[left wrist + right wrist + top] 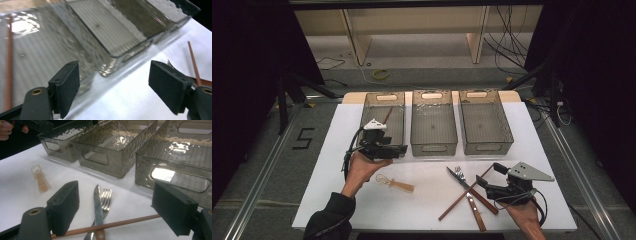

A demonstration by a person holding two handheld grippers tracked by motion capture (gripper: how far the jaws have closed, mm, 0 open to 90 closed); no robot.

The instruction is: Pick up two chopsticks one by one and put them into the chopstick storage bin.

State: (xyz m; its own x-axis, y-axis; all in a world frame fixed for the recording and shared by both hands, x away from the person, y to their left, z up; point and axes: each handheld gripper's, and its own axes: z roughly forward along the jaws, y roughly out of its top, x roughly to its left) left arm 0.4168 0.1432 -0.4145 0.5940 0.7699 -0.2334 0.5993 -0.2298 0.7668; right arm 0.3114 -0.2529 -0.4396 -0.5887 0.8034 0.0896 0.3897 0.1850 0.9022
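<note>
My left gripper [398, 150] [115, 85] hovers open with nothing in it over the near right corner of the left clear bin [367, 107] [50, 50]. A brown chopstick [387, 115] [8, 65] lies in that bin. My right gripper [488, 176] [116, 207] is open just above the table at the front right. Between and beyond its jaws lie a wood-handled knife [464, 182] [98, 202], a fork [476, 212] [106, 197] and a second chopstick [457, 202] [112, 225], all crossing one another. A small spoon with a pale handle [394, 184] [40, 181] rests left of them.
Three clear grey bins stand side by side at the back of the white table [362, 210]; the middle bin [433, 145] [100, 157] and right bin [507, 127] [175, 175] hold nothing. Dark floor, cables and shelf legs lie beyond the table.
</note>
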